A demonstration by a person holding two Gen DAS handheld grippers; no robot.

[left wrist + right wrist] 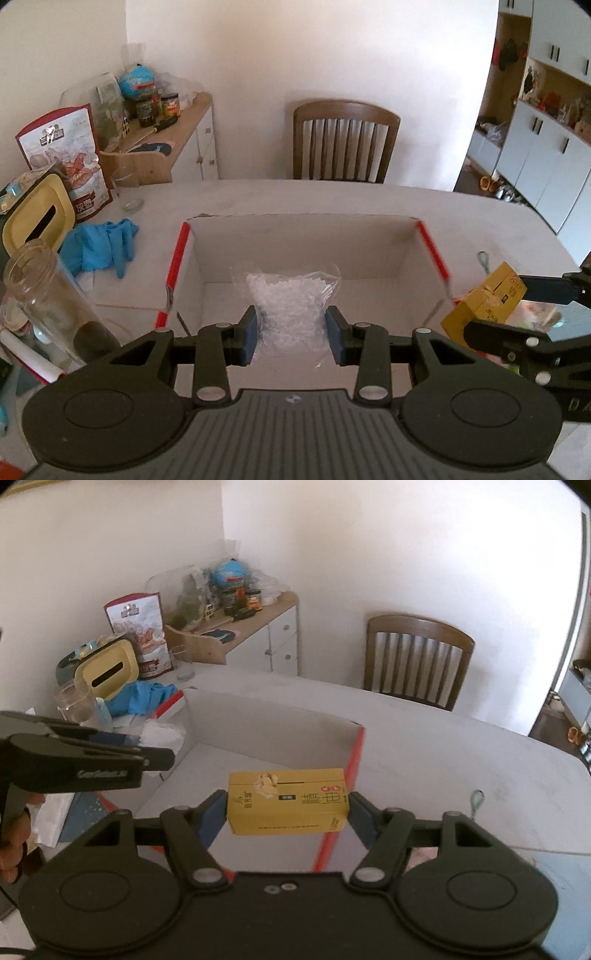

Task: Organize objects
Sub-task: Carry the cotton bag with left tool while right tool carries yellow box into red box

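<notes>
An open white cardboard box with red edges [303, 251] sits on the pale grey table [332, 199]. Over it, the left gripper [291, 332] pinches a clear plastic bag of white granules [288, 306] between its 2 blue pads. The right gripper [286, 806], above the box's right rim, clamps a yellow rectangular carton [288, 801] printed with Chinese characters.
</notes>
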